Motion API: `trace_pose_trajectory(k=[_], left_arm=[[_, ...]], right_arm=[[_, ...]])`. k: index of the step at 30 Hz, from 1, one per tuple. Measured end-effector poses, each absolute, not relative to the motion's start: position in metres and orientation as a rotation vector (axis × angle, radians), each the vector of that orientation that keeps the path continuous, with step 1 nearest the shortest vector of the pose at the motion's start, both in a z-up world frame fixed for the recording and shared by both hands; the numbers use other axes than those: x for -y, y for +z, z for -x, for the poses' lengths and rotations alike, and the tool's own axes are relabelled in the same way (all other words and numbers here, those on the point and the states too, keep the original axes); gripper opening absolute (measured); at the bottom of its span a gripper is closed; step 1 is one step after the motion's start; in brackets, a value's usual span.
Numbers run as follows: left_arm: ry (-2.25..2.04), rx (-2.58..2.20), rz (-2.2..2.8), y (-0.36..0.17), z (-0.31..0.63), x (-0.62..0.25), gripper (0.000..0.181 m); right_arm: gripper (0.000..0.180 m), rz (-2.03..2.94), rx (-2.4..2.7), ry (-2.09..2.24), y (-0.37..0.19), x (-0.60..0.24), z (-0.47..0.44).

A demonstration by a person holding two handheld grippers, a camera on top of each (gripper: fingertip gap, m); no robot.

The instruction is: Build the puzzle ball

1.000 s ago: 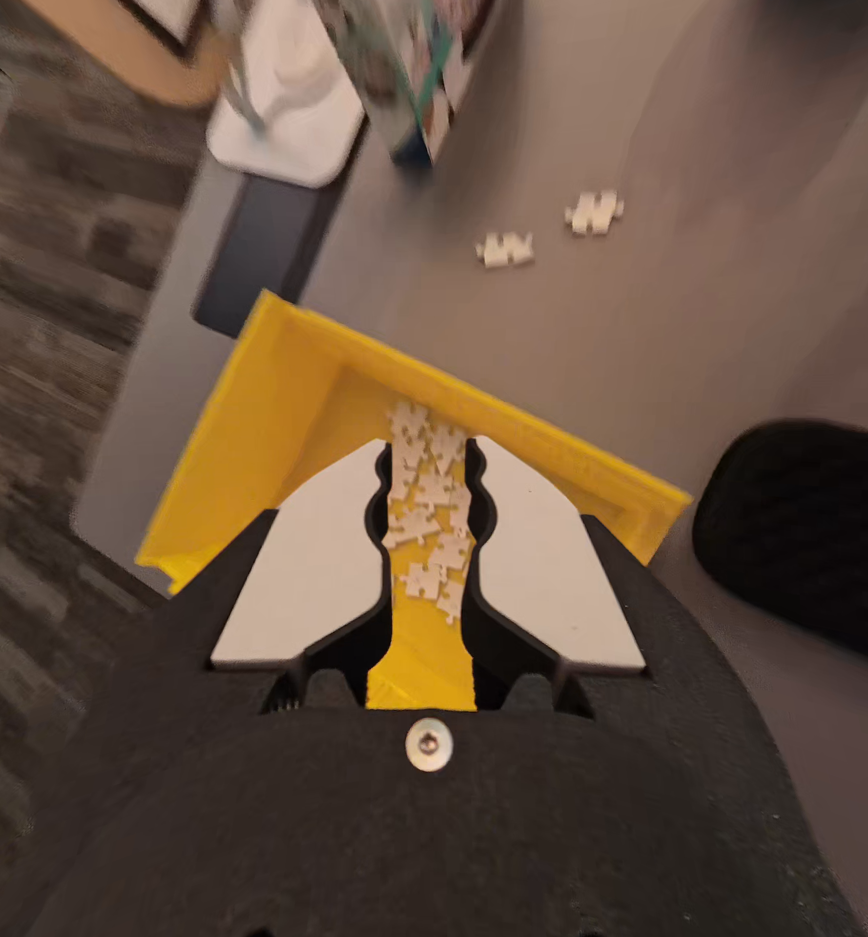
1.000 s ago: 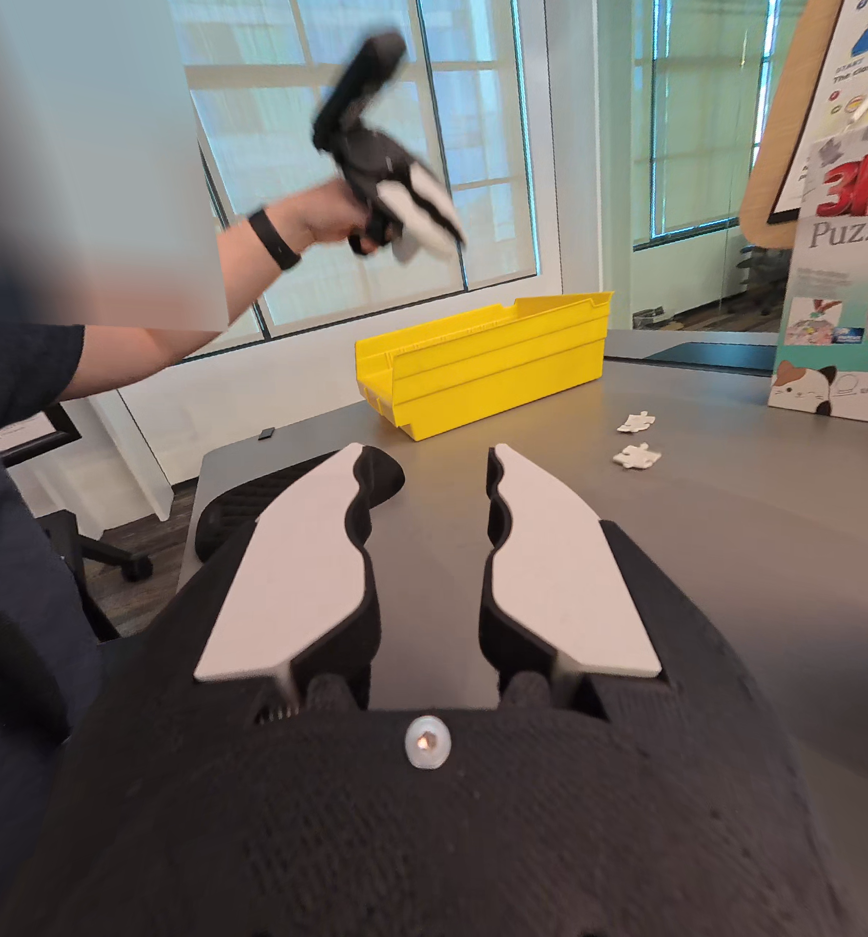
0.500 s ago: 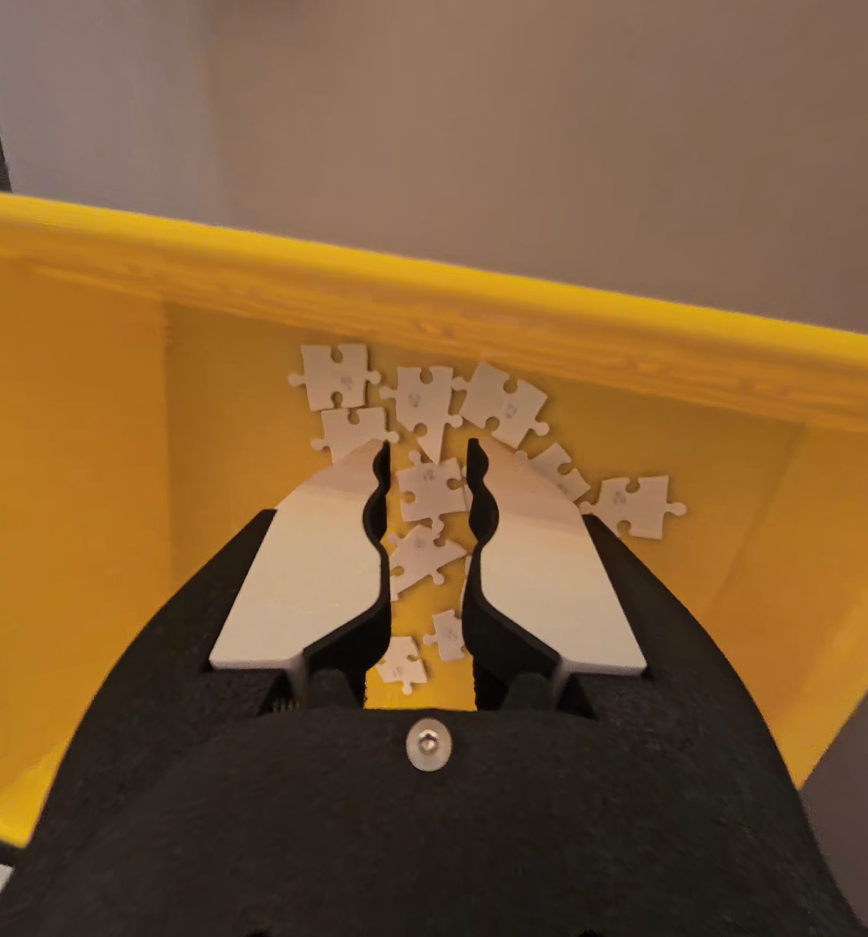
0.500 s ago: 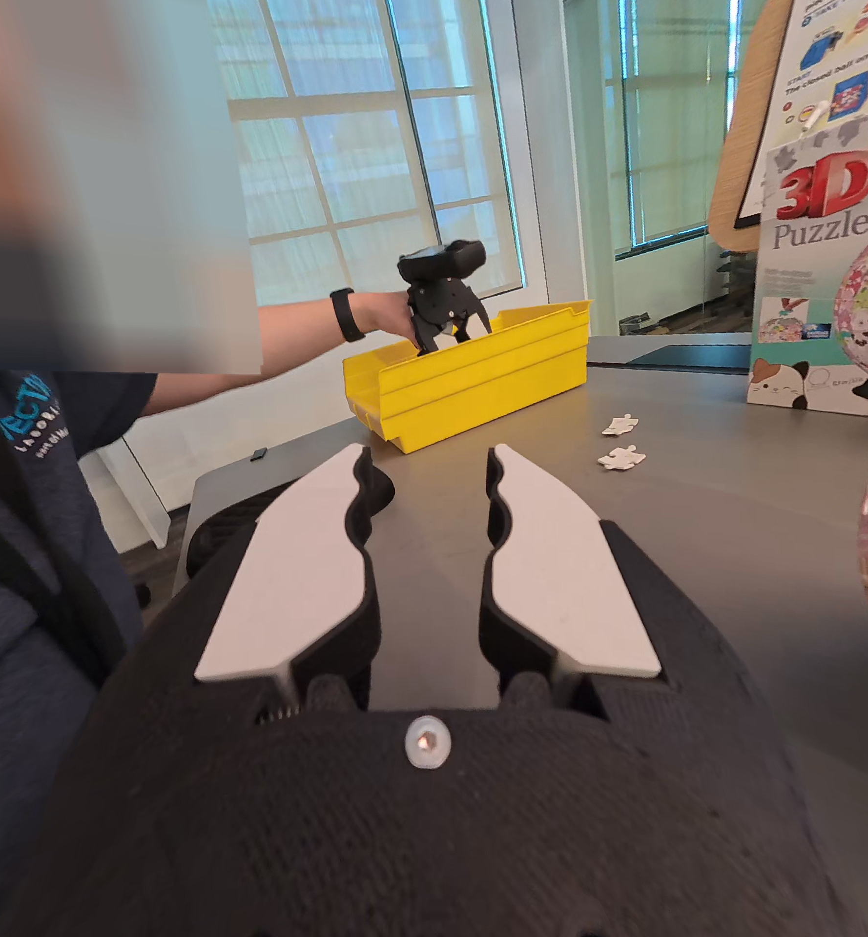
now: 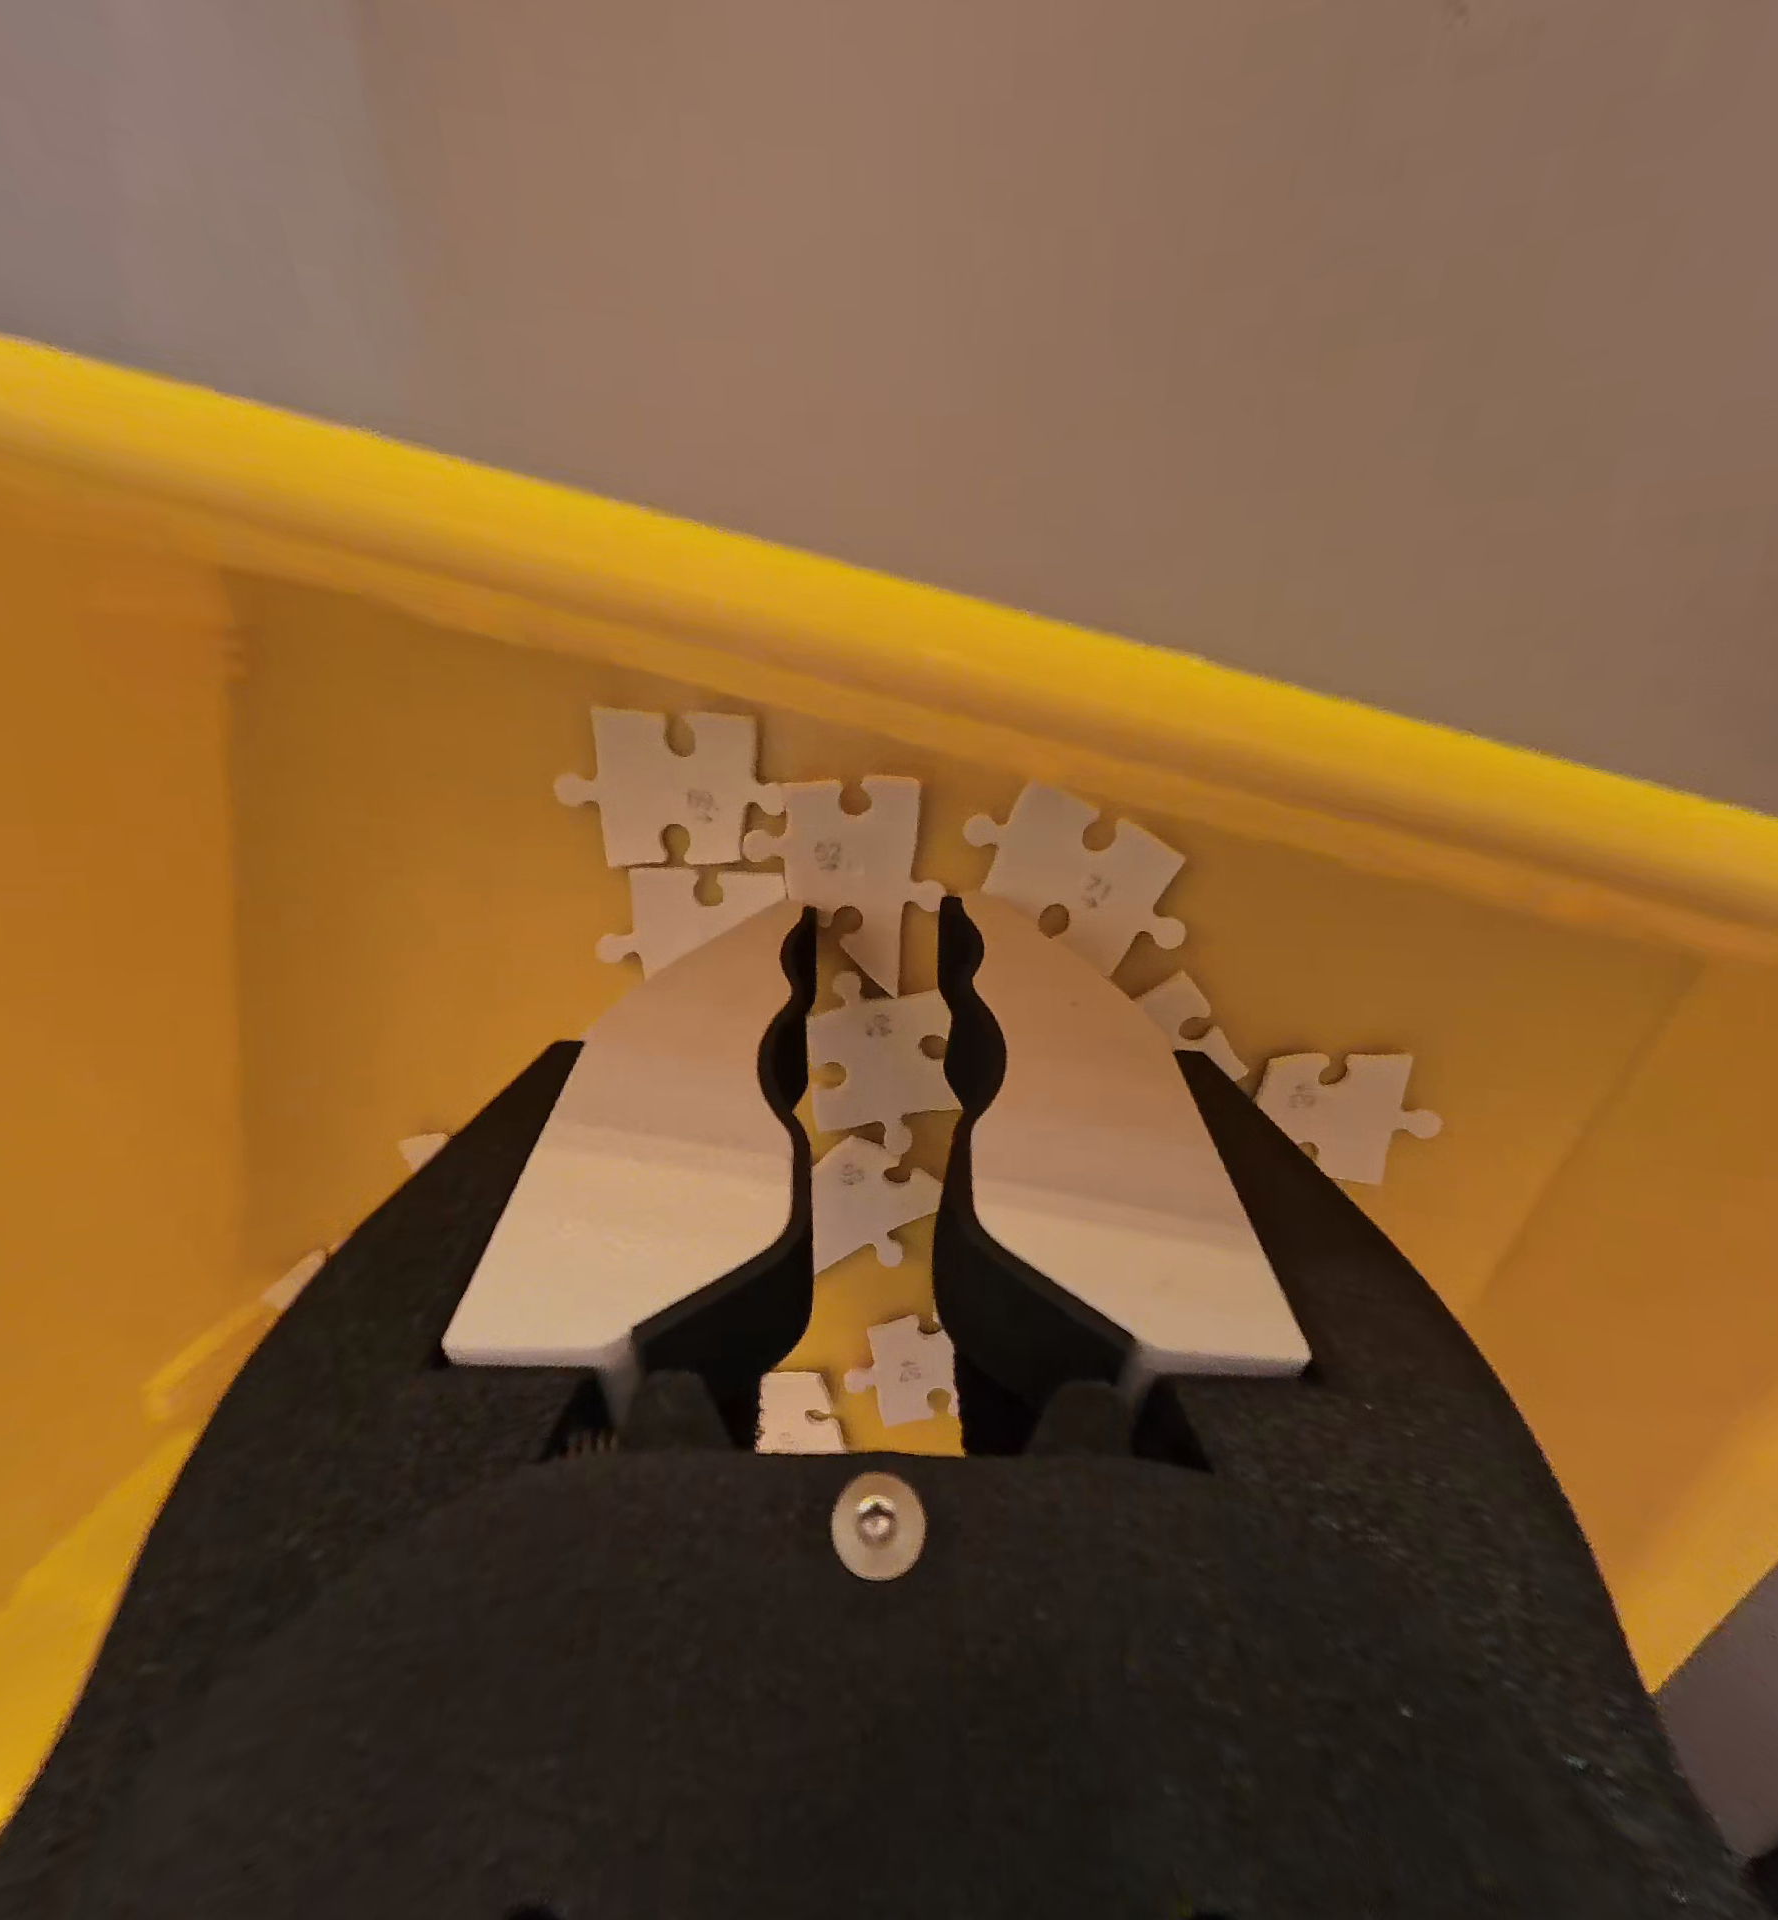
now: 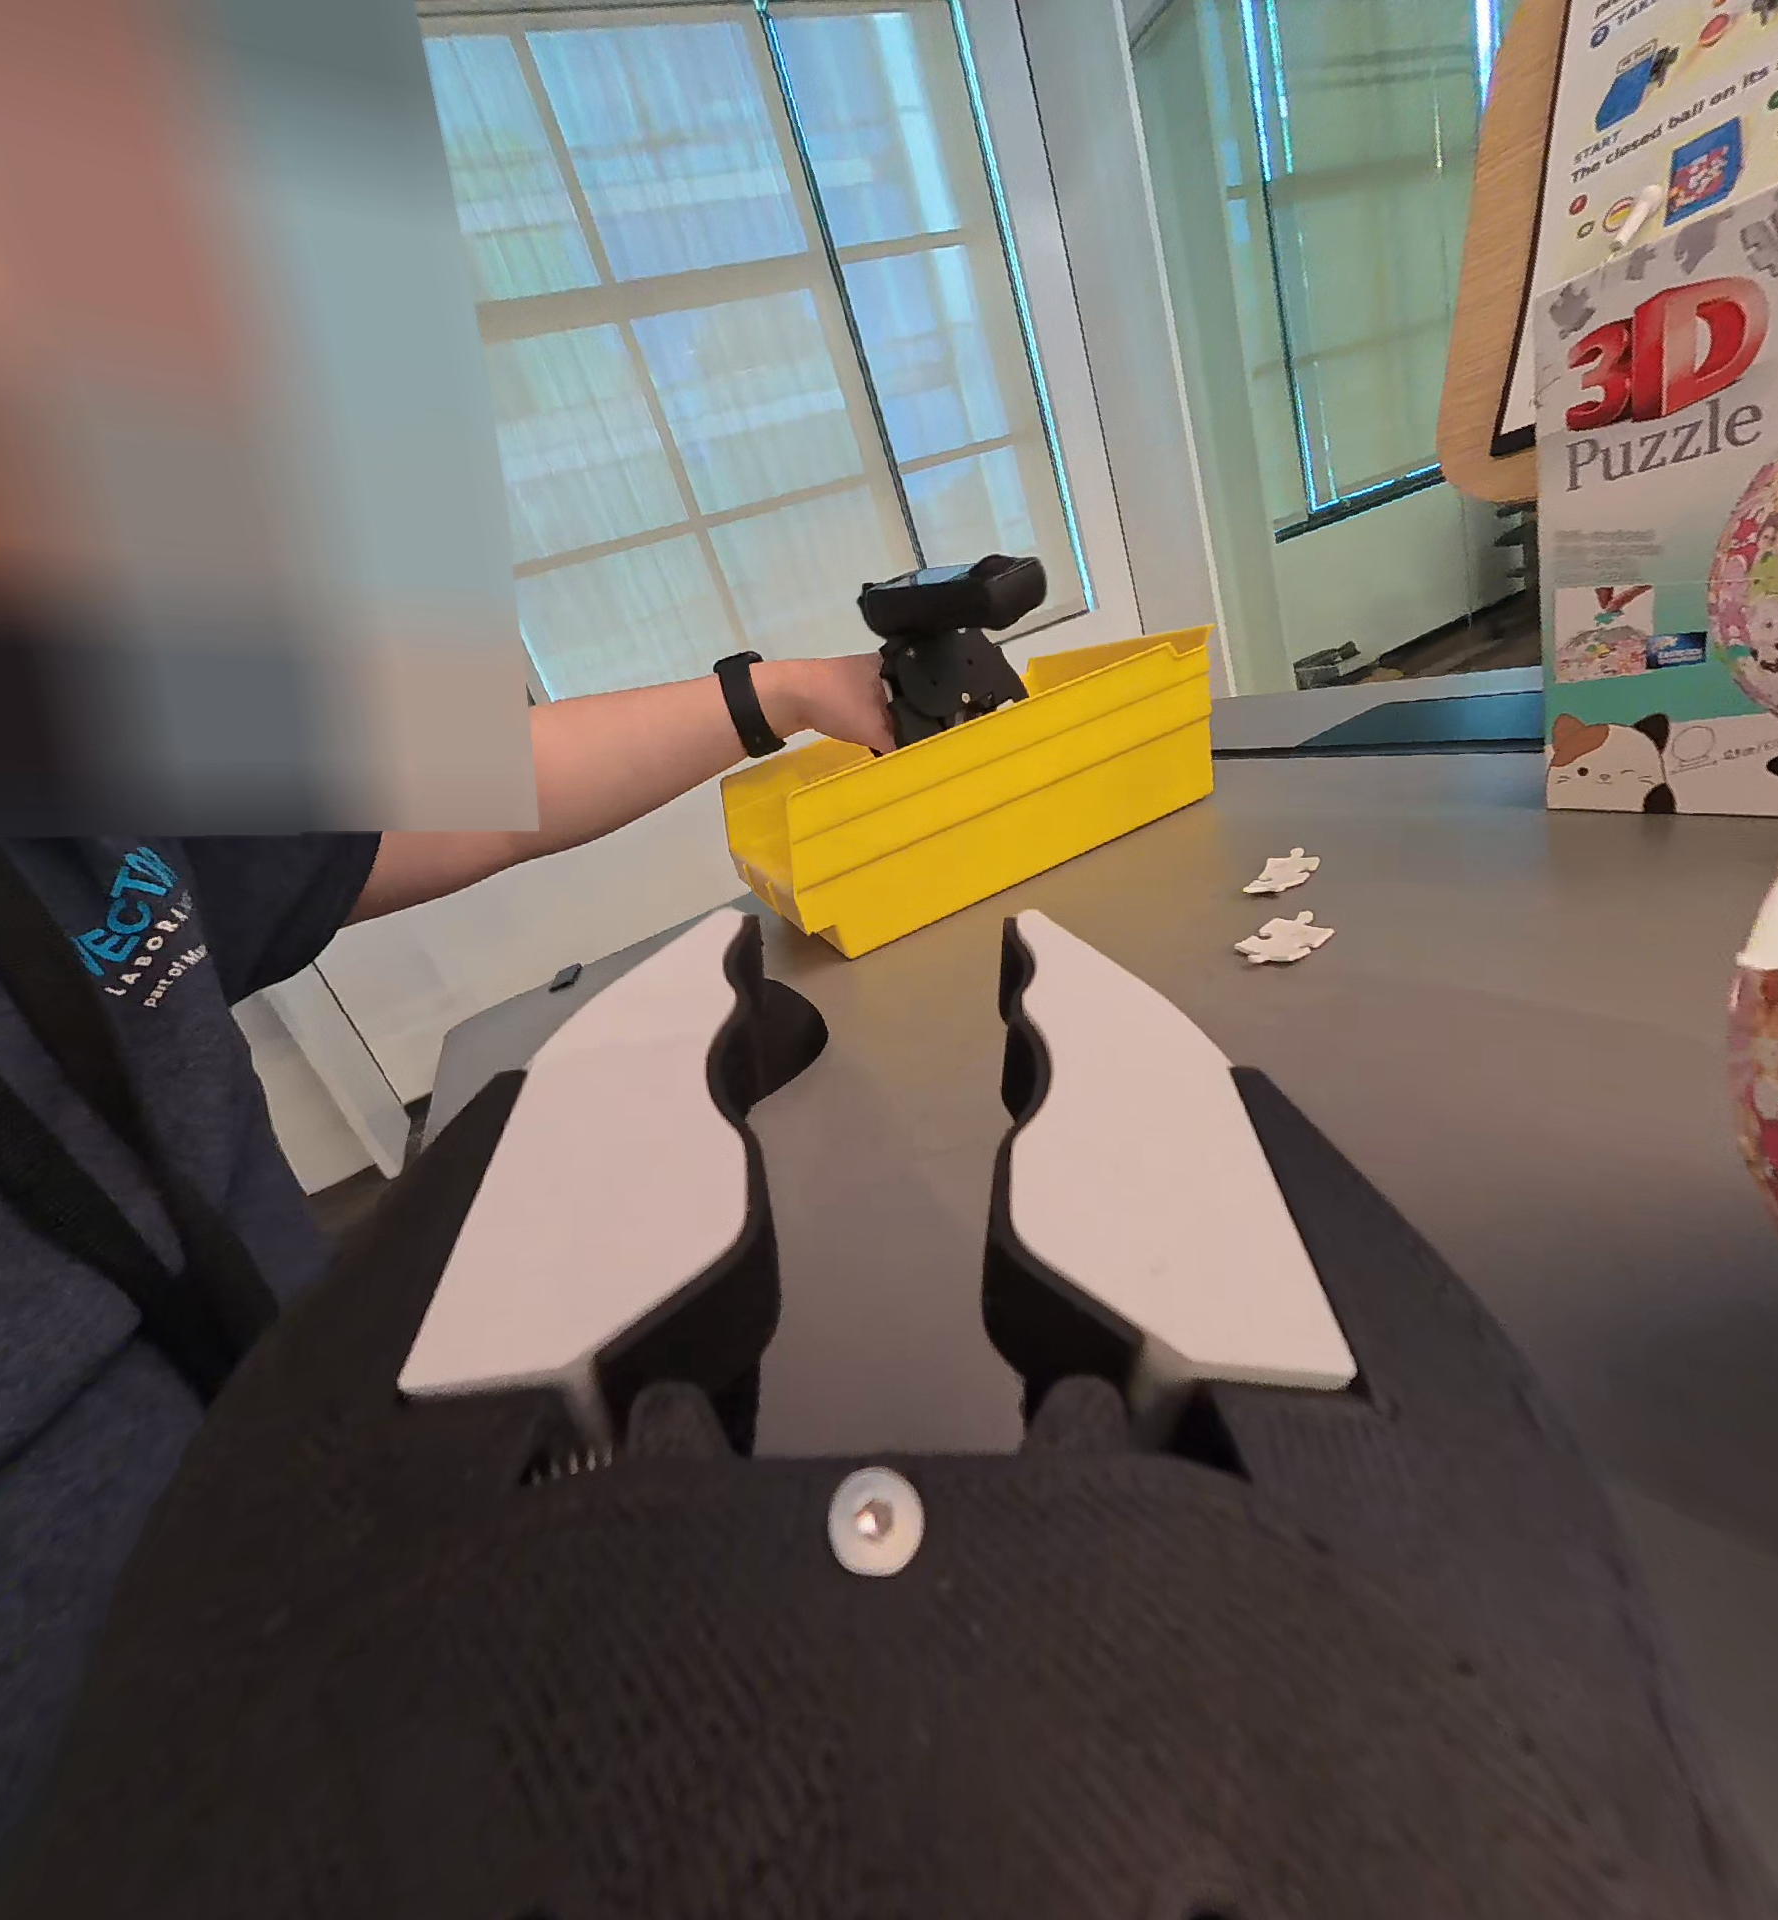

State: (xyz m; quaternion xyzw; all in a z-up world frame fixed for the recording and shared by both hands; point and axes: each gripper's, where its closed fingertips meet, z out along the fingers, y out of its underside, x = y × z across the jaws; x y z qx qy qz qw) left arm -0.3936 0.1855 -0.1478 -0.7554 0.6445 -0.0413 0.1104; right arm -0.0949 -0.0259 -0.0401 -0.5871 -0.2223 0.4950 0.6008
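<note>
Inside the yellow bin (image 5: 1124,717), my left hand-held gripper (image 5: 877,914), narrowly parted, straddles a puzzle piece (image 5: 880,1055); next, pinch it.

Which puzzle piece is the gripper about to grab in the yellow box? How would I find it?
Look in the yellow bin, at the heap of white pieces by its far wall. The left gripper points down into that heap, fingers apart. The piece lies between the two fingers, just short of their tips; the other pieces are mostly outside or under them.
</note>
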Motion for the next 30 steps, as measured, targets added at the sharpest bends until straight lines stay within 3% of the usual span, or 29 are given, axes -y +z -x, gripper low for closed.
trace_pose_trajectory(k=[1,2,10,11,13,16,20,24,30], left_arm=[[-0.133,-1.891,2.232,-0.148,0.394,-0.185,0.021],[-0.144,-1.898,2.245,-0.148,0.394,-0.184,0.001],[-0.144,-1.79,2.181,-0.129,0.394,-0.199,0.0],[-0.171,-1.757,2.166,-0.122,0.393,-0.204,0.002],[-0.208,-1.699,2.191,-0.115,0.394,-0.213,0.026],[-0.344,-1.681,2.252,-0.121,0.386,-0.211,0.033],[-0.212,-1.785,2.266,-0.141,0.391,-0.211,0.04],[-0.201,-1.773,2.306,-0.149,0.39,-0.211,0.043],[-0.205,-1.765,2.31,-0.148,0.39,-0.209,0.029]], right_arm=[[0.044,1.359,0.513,1.15,-0.04,0.026,0.095],[0.044,1.357,0.514,1.151,-0.04,0.026,0.095],[0.044,1.354,0.517,1.169,-0.039,0.027,0.095],[0.044,1.354,0.516,1.172,-0.039,0.026,0.095],[0.044,1.356,0.513,1.174,-0.04,0.026,0.095],[0.045,1.357,0.508,1.174,-0.04,0.025,0.094],[0.045,1.358,0.5,1.181,-0.04,0.025,0.094],[0.045,1.359,0.493,1.192,-0.04,0.024,0.093],[0.045,1.355,0.487,1.205,-0.039,0.024,0.092]])
